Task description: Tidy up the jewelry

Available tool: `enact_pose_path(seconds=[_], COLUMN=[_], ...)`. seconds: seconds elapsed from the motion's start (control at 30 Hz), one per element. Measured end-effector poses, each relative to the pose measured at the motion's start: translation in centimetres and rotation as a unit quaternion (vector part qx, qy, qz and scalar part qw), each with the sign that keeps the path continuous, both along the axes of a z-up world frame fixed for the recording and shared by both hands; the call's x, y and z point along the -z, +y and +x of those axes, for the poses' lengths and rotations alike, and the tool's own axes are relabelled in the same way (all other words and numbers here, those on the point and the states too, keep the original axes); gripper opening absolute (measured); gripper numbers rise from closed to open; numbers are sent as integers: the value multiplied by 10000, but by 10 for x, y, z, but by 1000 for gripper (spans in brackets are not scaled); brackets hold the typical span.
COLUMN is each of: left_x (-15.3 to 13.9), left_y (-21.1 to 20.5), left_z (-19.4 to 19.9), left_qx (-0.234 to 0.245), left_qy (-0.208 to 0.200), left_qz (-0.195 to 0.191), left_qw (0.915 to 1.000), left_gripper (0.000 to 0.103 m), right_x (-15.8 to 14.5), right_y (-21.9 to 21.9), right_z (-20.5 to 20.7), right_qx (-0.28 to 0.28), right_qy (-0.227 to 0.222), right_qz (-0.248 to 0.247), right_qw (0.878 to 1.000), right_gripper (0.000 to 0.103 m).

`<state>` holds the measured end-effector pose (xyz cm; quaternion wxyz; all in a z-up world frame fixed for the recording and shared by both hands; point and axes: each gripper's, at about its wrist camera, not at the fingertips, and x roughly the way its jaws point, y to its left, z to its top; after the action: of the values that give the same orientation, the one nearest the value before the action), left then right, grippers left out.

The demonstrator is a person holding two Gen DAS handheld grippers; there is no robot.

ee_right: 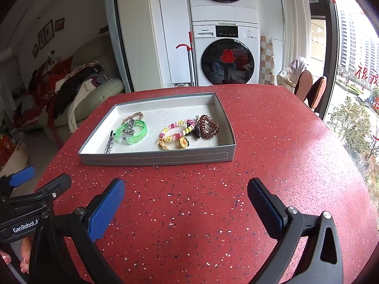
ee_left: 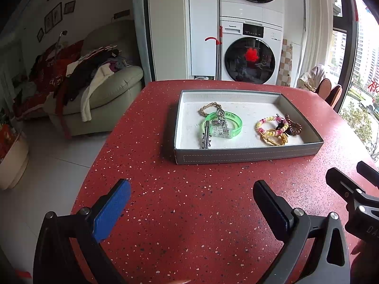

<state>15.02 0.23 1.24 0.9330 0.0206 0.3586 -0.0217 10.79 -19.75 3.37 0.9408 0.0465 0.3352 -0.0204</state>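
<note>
A shallow grey tray (ee_left: pixel 248 157) (ee_right: pixel 156 158) with a white lining stands on the red speckled table. In its left half lie a green bangle (ee_left: pixel 233 119) (ee_right: pixel 138 133), a braided tan loop (ee_left: pixel 208 107) and a silver hair clip (ee_left: pixel 206 136) (ee_right: pixel 109 143). In its right half lie a pink and yellow beaded bracelet (ee_left: pixel 270 120) (ee_right: pixel 175 126), a yellow piece (ee_left: pixel 276 138) (ee_right: pixel 183 142) and a brown spiral hair tie (ee_left: pixel 293 125) (ee_right: pixel 208 124). My left gripper (ee_left: pixel 191 196) is open and empty, short of the tray. My right gripper (ee_right: pixel 186 195) is open and empty beside it.
The red table (ee_left: pixel 189 213) (ee_right: pixel 284 153) ends at the left above a white floor. A sofa piled with clothes (ee_left: pixel 94 78) stands far left. Stacked washing machines (ee_left: pixel 251 54) stand behind the table. Chairs (ee_right: pixel 310 90) and a window are at the right.
</note>
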Motion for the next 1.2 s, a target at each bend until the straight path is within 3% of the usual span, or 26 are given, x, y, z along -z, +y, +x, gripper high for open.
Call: enact_pose_path(seconds=[1.2], left_x=[1], left_y=[-1], left_z=[-2], left_qx=[17], left_qy=[30], left_qz=[-7], left_qw=[10000], left_gripper=[103], right_x=[-1], right_y=[2], right_z=[0], right_qx=[-4], right_qy=[-4], right_qz=[10], right_qw=[10000], right_gripper=[103])
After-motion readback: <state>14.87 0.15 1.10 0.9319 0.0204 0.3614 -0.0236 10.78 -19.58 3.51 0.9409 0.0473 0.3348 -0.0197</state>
